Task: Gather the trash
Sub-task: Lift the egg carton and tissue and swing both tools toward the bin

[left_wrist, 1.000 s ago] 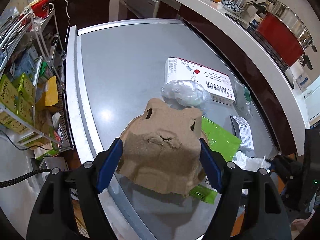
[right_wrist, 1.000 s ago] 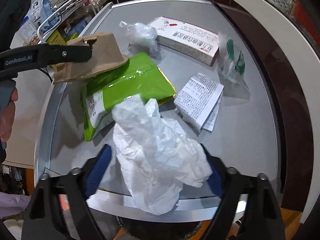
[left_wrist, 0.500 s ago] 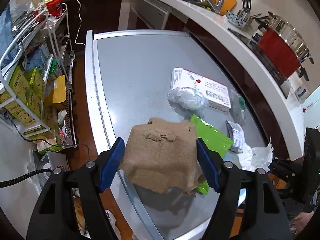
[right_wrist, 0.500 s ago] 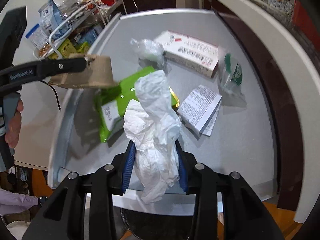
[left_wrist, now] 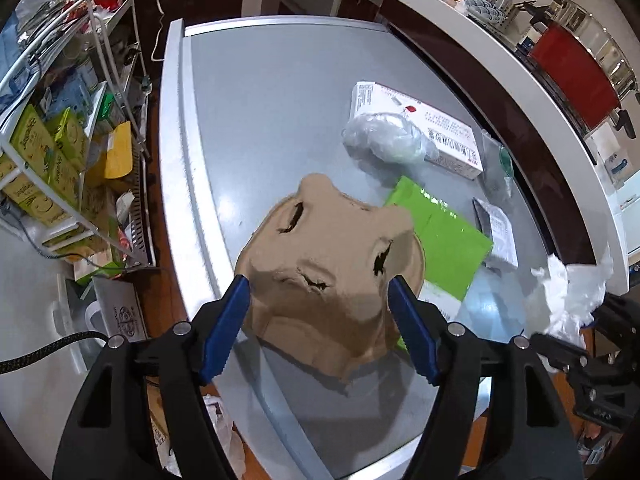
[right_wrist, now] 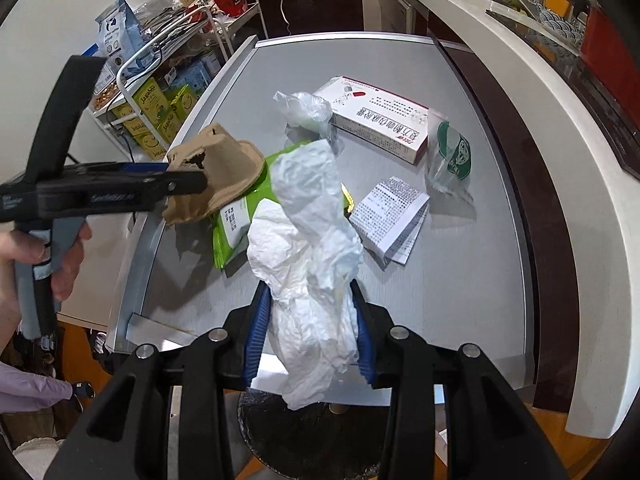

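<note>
My left gripper point(left_wrist: 318, 316) is shut on a brown cardboard cup carrier point(left_wrist: 332, 268) and holds it above the grey table's point(left_wrist: 280, 100) near left edge; the carrier also shows in the right wrist view point(right_wrist: 218, 172). My right gripper point(right_wrist: 308, 328) is shut on a crumpled white tissue point(right_wrist: 308, 248) held above the table's front edge, over a black bin point(right_wrist: 296, 436) below. On the table lie a green packet point(right_wrist: 240, 216), a clear plastic bag point(right_wrist: 308, 108), a white box point(right_wrist: 380, 120), a folded leaflet point(right_wrist: 390, 216) and a green-printed clear bag point(right_wrist: 450, 152).
A wire rack point(left_wrist: 60, 128) with green boxes stands left of the table. A white counter point(right_wrist: 532, 92) with kitchenware curves along the right, beyond a dark gap. The person's hand point(right_wrist: 48, 248) holds the left gripper's handle.
The right gripper closed on the tissue and lifted it off the table toward the front edge. The left gripper, still holding the carrier, tilted and drew back slightly.
</note>
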Available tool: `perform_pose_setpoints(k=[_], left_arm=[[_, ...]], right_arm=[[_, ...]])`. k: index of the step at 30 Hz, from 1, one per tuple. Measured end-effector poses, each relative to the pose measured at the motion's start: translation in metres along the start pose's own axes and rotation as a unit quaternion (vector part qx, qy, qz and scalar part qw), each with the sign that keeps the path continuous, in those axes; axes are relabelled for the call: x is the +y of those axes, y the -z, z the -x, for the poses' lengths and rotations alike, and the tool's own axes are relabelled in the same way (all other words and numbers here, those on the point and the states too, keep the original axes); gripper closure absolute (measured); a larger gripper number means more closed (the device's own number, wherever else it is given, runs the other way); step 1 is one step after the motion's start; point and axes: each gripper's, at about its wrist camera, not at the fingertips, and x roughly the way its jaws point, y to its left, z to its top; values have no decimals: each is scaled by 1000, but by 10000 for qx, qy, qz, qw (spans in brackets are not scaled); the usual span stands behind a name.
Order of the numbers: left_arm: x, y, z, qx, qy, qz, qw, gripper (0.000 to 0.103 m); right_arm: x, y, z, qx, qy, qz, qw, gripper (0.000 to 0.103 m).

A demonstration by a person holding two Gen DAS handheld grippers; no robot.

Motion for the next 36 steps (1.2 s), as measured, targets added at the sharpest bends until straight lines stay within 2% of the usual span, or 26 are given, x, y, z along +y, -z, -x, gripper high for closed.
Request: perform_pose_setpoints(k=[4,8,12,18,25,30,36], left_arm=[[-1,-7,-9,79,131,-115,9998,26],[0,-10,-10,103,274,-146,9995,30],[0,-8,0,-26,461,10,9989,31],[-7,-2,18,-181,481,5,9987,31],[-13,3,59,-696,324,233,9968,31],[-31,10,97,-1195,23,275,9925,31],[-57,26,133,-1554,-100,368,9871,31]], right_arm=[[-1,1,2,3,-4,-44,10000,66],[-4,1,3,-5,13,-74,10000,66],[-6,0,4,-20,19,-112,9999,66],[-6,-3,5,-43,10,-80,10000,66],[-10,-8,27,-309,-31,-88,9995,66],[-13,-14,58,-659,-70,-26,9978,66],[-18,-7,99,-1052,-156,71,9943,66]])
